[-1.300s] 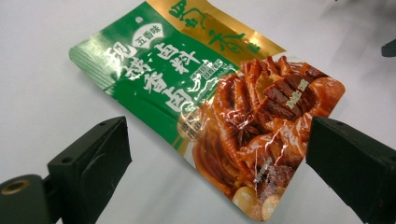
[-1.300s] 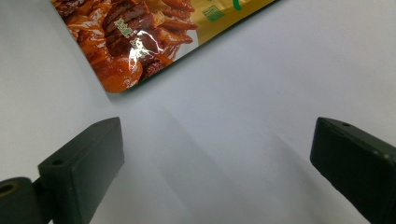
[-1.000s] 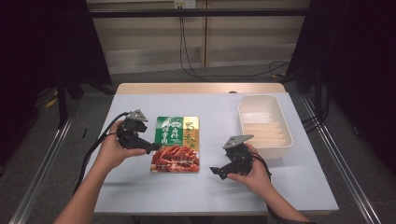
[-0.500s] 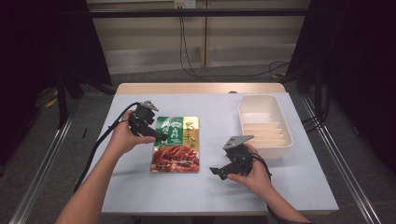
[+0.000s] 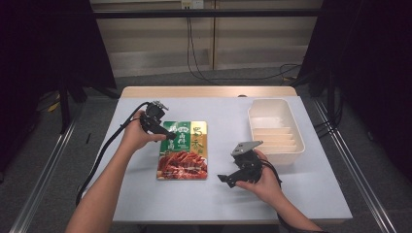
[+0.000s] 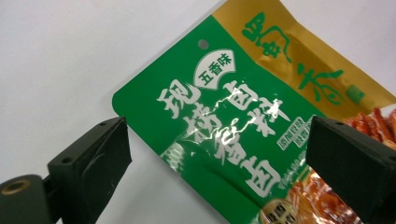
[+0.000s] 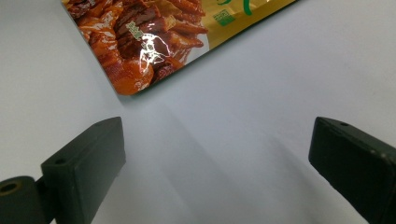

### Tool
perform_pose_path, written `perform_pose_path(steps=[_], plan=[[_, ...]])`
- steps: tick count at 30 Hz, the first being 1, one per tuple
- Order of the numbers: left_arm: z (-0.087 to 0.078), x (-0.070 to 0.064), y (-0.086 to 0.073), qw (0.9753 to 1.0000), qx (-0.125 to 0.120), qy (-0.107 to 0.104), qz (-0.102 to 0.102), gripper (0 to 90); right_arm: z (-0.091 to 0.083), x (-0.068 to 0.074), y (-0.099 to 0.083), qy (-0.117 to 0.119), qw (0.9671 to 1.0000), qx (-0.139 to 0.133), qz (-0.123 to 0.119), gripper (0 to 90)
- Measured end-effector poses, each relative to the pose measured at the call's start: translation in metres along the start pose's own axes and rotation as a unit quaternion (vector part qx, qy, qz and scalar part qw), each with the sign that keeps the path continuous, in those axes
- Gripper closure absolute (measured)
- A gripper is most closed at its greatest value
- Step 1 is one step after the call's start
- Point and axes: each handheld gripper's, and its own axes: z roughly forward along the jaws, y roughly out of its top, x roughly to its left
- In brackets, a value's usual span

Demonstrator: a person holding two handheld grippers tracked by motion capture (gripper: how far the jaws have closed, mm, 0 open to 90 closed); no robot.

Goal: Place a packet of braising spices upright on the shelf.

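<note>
reaching left tool (image 5: 167, 135) hiding food packet's (image 5: 183, 151) upper-left corner.

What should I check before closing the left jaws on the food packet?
1. Left gripper jaws open: ok.
2. Food packet green top corner between the left jaws: ok, the corner lies inside the gap.
3. Packet flat on the table: ok.
4. Right gripper clear of the packet: ok, open over bare table near its lower corner.
5. White tray free to receive: cannot tell, dividers visible, contents unclear.
</note>
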Motion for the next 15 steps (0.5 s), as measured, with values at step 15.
perform_pose_path(steps=[15], plan=[[0.033,0.016,0.0,0.9986,0.003,-0.001,-0.053,6.7,0.001,0.001,0.001,0.002,1.0,-0.001,-0.005,3.6]])
